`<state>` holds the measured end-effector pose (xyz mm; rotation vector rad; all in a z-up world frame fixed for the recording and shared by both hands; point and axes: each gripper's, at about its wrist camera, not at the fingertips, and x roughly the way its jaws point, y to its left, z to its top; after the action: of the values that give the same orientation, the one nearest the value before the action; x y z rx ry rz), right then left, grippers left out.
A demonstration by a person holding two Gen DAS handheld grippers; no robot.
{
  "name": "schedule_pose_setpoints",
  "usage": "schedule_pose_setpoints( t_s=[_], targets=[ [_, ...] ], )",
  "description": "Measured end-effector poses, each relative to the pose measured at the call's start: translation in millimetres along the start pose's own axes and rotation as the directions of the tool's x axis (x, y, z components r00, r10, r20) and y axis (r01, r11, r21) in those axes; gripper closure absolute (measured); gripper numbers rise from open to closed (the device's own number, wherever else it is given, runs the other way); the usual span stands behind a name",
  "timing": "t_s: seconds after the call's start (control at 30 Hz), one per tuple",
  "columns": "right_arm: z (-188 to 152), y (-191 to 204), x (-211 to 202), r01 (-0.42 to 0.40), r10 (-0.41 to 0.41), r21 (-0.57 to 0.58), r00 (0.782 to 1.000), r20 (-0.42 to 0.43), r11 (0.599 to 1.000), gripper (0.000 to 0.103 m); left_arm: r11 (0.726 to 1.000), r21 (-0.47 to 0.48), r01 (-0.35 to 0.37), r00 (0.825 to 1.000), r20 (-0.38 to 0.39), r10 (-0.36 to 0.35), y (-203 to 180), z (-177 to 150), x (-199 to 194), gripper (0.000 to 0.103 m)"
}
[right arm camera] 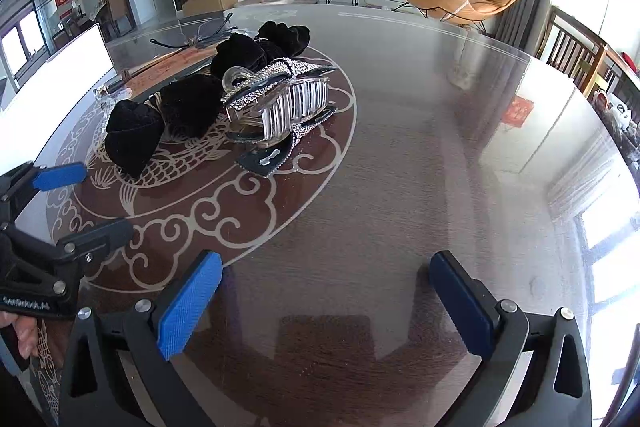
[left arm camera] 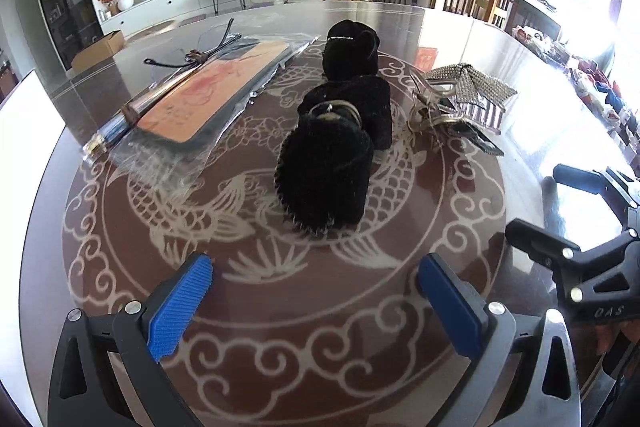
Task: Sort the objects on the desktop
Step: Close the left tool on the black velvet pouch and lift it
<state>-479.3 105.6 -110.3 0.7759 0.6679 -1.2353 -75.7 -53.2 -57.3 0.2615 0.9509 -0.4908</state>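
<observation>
A black velvet bow hair clip (left arm camera: 332, 147) lies in the middle of the round table (left arm camera: 52, 195), with a black scrunchie (left arm camera: 354, 47) behind it. To their right rests a rhinestone claw clip (left arm camera: 464, 97). At the left, a wooden comb in a clear bag (left arm camera: 188, 99) lies beside a thin pair of glasses (left arm camera: 218, 41). My left gripper (left arm camera: 316, 291) hovers open in front of the bow, holding nothing. My right gripper (right arm camera: 328, 291) is open over bare table (right arm camera: 420, 147), with the claw clip (right arm camera: 276, 99) and bow (right arm camera: 156, 123) ahead to its left.
Each gripper shows in the other's view: right gripper (left arm camera: 534, 199), left gripper (right arm camera: 80, 205), held by a hand (right arm camera: 20, 339). A white panel (right arm camera: 60, 75) stands past the table's left edge. Wooden chairs (right arm camera: 576, 55) stand at the far right rim.
</observation>
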Motion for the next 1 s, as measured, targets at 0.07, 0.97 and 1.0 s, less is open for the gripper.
schedule_pose_setpoints(
  t_s=[0.07,0.97,1.0],
  targets=[
    [0.1,-0.2,0.1,0.0,0.0,0.0,1.0,0.0,1.0,0.0,1.0,0.012,0.009,1.0,-0.001,-0.009,1.6,10.6,6.9,0.0],
    [0.1,-1.0,0.5,-0.022,0.022,-0.022,1.0,0.003,1.0,0.0,0.987,-0.146,-0.067,0.993,0.082,0.079,27.0,-20.0,-21.7,0.067],
    [-0.7,-3.1,-0.7,-0.022,0.023,-0.023,1.0,0.004,0.999,0.0,0.982,-0.161,-0.099,0.991,0.077,0.112,32.2,-28.5,-26.7,0.067]
  ],
)
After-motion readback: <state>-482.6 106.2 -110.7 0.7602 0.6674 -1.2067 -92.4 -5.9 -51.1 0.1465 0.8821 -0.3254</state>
